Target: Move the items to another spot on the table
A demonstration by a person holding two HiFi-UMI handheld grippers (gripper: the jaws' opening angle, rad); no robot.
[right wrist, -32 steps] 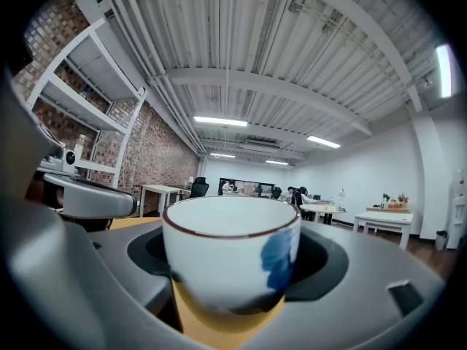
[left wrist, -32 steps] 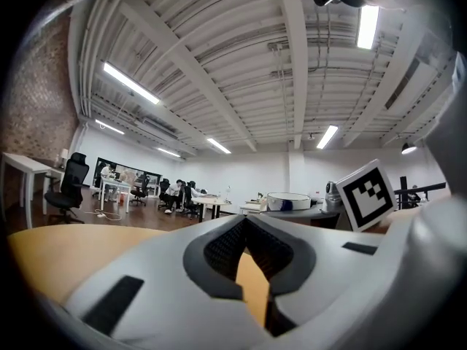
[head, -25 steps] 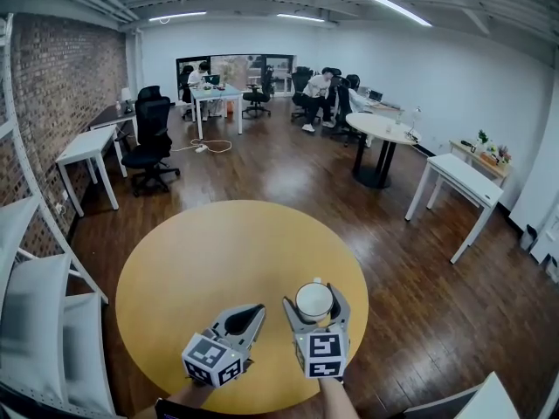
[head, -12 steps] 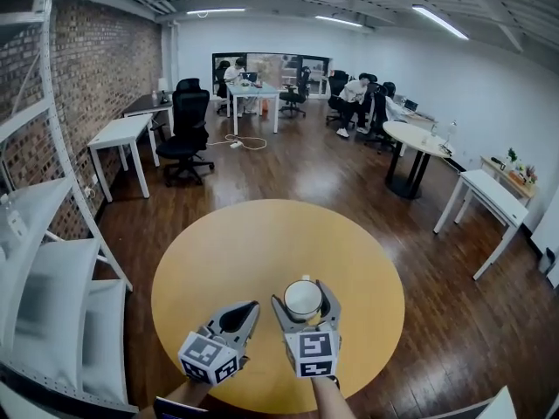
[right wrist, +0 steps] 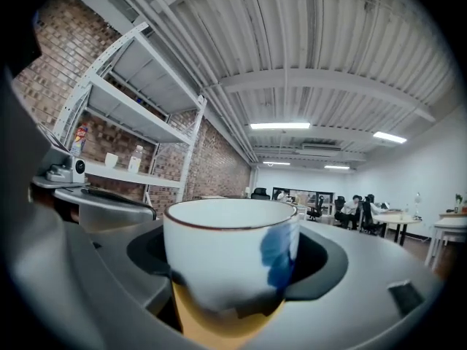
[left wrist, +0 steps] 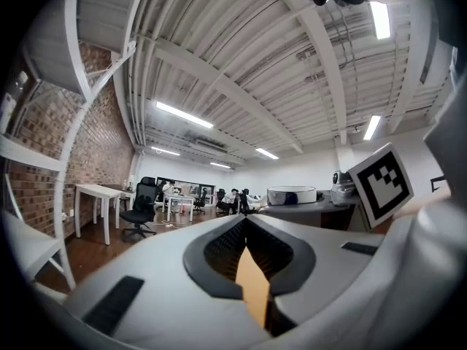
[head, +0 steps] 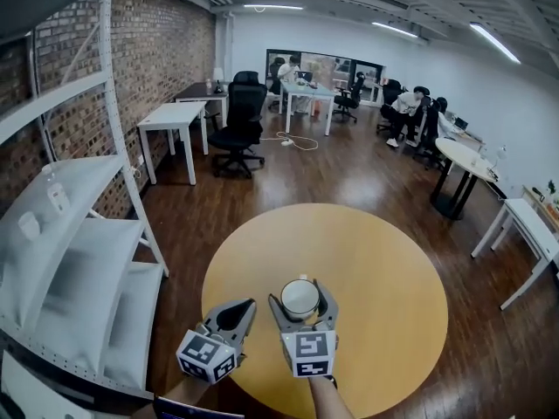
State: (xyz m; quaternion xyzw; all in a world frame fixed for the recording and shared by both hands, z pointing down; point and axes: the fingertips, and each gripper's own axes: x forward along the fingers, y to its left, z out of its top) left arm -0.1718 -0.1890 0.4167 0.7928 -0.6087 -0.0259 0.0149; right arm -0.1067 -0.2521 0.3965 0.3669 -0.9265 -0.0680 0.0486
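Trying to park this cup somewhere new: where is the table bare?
The round yellow table is bare across its far half and out to the left and right rims. Only the near edge is crowded: the right gripper holds the cup there, with the shut left gripper beside it.

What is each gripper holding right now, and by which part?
The right gripper holds the white cup by its lower sides. The left gripper has its jaws together, holding nothing.
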